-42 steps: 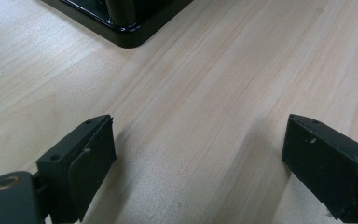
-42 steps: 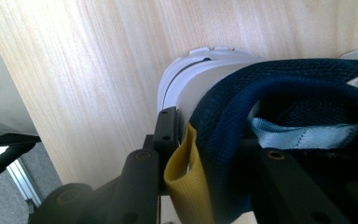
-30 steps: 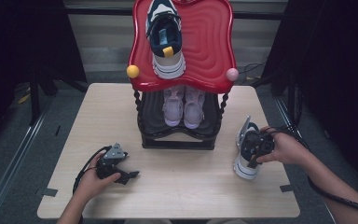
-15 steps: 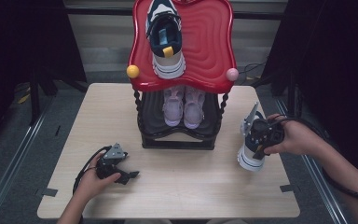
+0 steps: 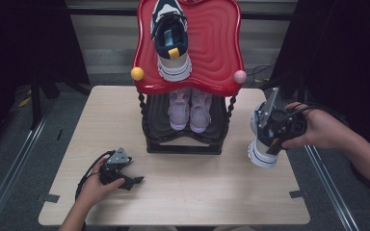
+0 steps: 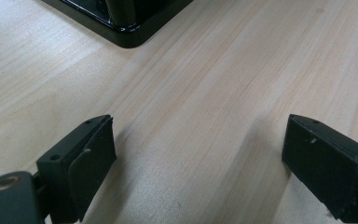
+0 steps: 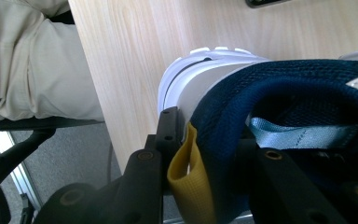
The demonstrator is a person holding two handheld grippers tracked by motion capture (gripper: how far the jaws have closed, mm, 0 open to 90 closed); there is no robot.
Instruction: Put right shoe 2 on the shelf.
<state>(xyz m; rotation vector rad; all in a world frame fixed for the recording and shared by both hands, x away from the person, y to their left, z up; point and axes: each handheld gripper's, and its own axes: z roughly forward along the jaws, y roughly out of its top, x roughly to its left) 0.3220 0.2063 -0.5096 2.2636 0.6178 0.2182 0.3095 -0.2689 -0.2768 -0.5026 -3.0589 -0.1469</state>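
No writing, brand mark, number or sign can be read anywhere. The shoes (image 5: 172, 41) on the red stand (image 5: 212, 43), the shoe (image 7: 270, 93) gripped at the worktop's (image 5: 188, 192) right edge, and the tongs' black bodies all appear unmarked or too blurred to tell.

The left gripper (image 5: 134, 181) lies low on the desk (image 5: 197, 192), jaws spread wide, held by the left hand (image 5: 99, 185); the right gripper (image 5: 270, 126), in the right hand (image 5: 318, 129), is clamped on a sneaker's heel (image 7: 223, 154), raised and tilted.
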